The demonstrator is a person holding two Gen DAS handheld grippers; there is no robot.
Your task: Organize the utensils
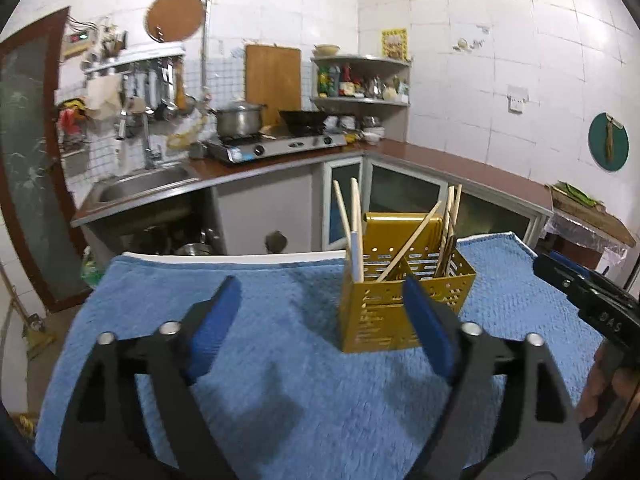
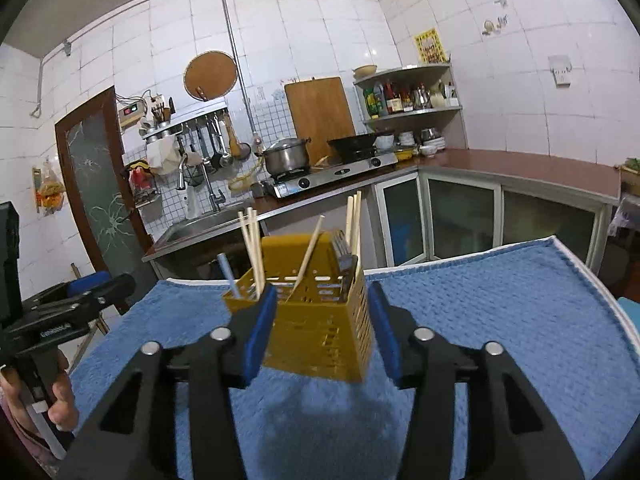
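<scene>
The work surface is a blue towel (image 2: 500, 320) spread over a table in a tiled kitchen. Nearest the cameras, both grippers hover over the towel with jaws spread and nothing held. The left gripper (image 1: 320, 328) points at bare towel, with its right finger overlapping the front corner of the gold holder (image 1: 404, 300) in view; contact cannot be confirmed. The right gripper (image 2: 322, 332) brackets the gold holder from the front, one blue pad (image 2: 260, 328) at each side wall, apparently just short of touching. The holder stands upright on the towel, divided into compartments. Chopsticks (image 2: 252, 248) lean in several compartments, one chopstick (image 2: 308, 256) lies diagonally across the middle, and a light straw-like stick (image 2: 228, 276) stands at the left. No loose utensils show on the towel, so the task appears largely complete; the likely step is squaring or steadying the holder. For this, centre the pads on the side walls, close gently on the thin perforated metal, and keep it level so the chopsticks do not tip. Beyond the table stand the sink (image 1: 140, 184), the stove (image 1: 276, 144) with a pot (image 1: 240, 118), and the corner shelf (image 1: 360, 80).
</scene>
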